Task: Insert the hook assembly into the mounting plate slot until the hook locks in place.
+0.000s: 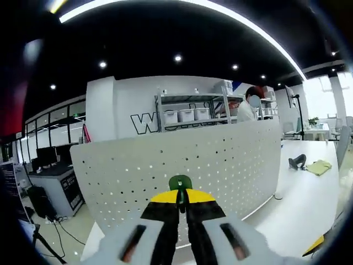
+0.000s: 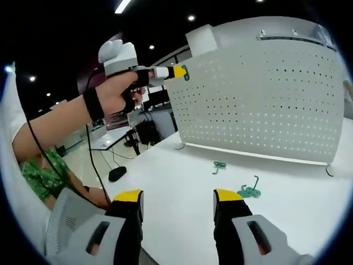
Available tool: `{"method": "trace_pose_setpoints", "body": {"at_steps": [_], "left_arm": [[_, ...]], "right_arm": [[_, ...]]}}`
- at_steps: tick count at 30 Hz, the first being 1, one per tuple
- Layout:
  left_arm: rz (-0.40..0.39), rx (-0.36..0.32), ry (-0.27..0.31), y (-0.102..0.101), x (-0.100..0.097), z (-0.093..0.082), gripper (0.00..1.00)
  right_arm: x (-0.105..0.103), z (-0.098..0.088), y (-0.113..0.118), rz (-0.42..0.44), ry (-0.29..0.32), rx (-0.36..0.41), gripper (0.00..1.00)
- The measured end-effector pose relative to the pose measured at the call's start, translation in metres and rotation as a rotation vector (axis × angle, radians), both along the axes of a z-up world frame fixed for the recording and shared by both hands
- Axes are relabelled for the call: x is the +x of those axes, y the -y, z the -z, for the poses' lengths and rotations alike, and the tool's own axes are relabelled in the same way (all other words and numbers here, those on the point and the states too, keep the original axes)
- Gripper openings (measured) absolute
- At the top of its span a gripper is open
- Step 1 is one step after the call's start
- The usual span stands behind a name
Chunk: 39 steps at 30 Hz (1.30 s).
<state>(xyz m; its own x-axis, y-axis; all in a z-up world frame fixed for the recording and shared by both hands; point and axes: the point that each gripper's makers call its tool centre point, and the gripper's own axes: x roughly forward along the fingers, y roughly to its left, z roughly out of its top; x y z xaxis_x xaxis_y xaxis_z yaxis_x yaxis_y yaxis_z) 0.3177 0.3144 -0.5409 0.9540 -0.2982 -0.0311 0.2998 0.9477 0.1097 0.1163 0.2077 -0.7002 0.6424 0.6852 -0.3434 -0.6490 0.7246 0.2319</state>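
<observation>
A white perforated mounting plate (image 1: 182, 171) stands upright on the white table (image 1: 309, 182). My left gripper (image 1: 180, 197) is shut on a green hook (image 1: 180, 183), held close in front of the plate's holes. In the right gripper view the left gripper (image 2: 177, 72) appears at the upper left, held by a hand, with the green hook (image 2: 185, 72) at its tip beside the plate's (image 2: 265, 99) left edge. My right gripper (image 2: 177, 200) hangs open over the table (image 2: 182, 182), with nothing between its fingers. Two more green hooks (image 2: 219, 165) (image 2: 250, 190) lie on the table before the plate.
A black item (image 1: 298, 160) and a yellow cloth (image 1: 319, 167) lie on the table to the right. A black mouse (image 2: 117, 174) sits at the table's left edge. Shelves with bins (image 1: 190, 113), desks with monitors (image 1: 47, 155) and a person (image 1: 248, 105) are behind the plate.
</observation>
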Motion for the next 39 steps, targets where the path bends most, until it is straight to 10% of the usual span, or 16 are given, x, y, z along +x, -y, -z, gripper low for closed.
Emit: {"method": "trace_pose_setpoints", "body": {"at_steps": [39], "left_arm": [[-0.126,0.021,0.021,-0.006,0.073,-0.018,0.04]], "right_arm": [[0.003,0.003,0.017,0.034,-0.016,0.003,0.52]]}}
